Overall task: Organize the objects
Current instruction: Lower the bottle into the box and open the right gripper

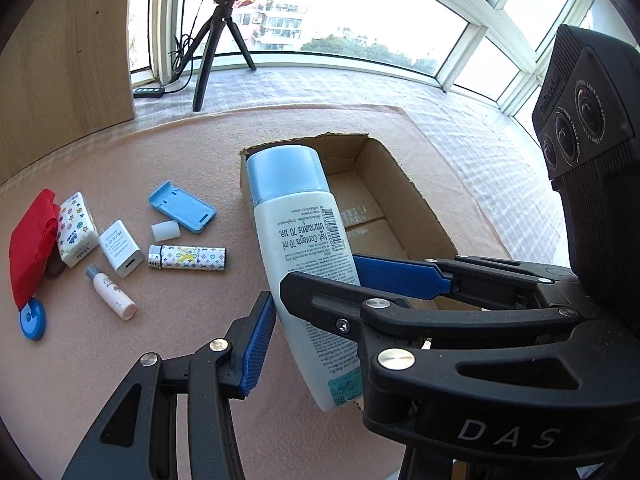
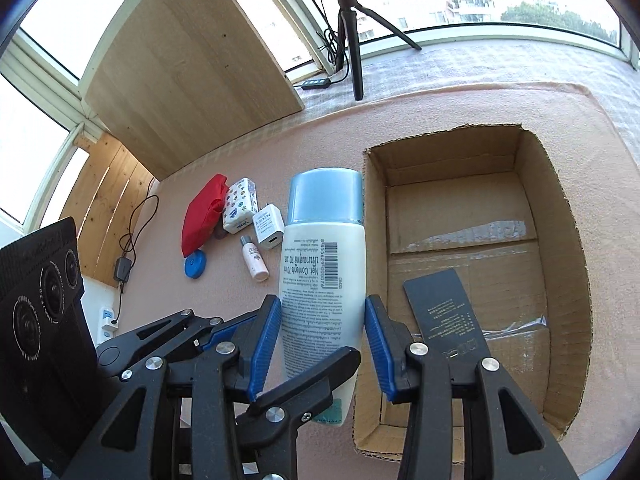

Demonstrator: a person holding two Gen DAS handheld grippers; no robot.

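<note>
A white bottle point(image 2: 322, 280) with a pale blue cap hangs in the air beside the cardboard box point(image 2: 568, 240). My right gripper point(image 2: 322, 344) is shut on the bottle's lower half, a blue pad pressed on each side. My left gripper point(image 1: 312, 280) is open and straddles the same bottle point(image 1: 298, 240), its fingers spread wider than the body. From the left wrist view, one black finger of the right gripper crosses in front of the bottle. A dark card point(image 2: 444, 312) lies inside the box.
On the pink mat to the left lie a red pouch point(image 1: 30, 248), a tissue pack point(image 1: 76, 228), a white charger point(image 1: 120, 248), a small tube point(image 1: 110, 292), a patterned lighter point(image 1: 188, 258), a blue case point(image 1: 182, 206) and a blue disc point(image 1: 32, 316). A tripod point(image 1: 218, 40) and a wooden board point(image 2: 192, 68) stand behind.
</note>
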